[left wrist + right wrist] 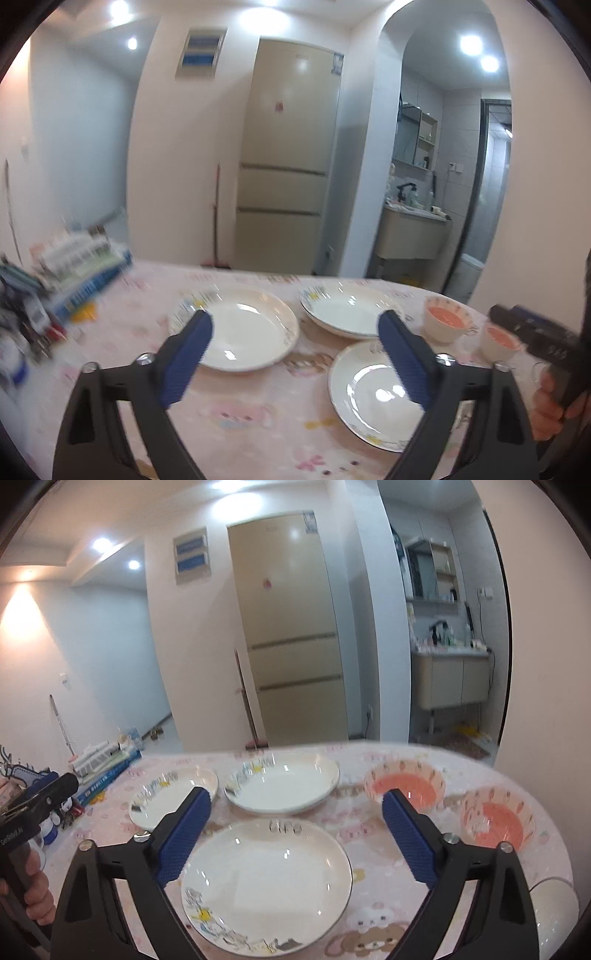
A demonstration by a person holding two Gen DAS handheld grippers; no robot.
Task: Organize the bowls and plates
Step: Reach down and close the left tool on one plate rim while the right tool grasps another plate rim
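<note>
Three white plates with printed rims lie on a pink patterned tablecloth: one on the left, one farther back and one nearer on the right. Two bowls with orange-pink insides stand to their right. My left gripper hovers open above the plates with nothing between its blue pads. In the right wrist view the near plate lies below my open, empty right gripper, with the far plate, the left plate and both bowls beyond.
Boxes and small clutter crowd the table's left end. A hand grips the other gripper's handle at the right edge. A pale round object sits at the table's near right. Behind the table's far edge stands a beige fridge.
</note>
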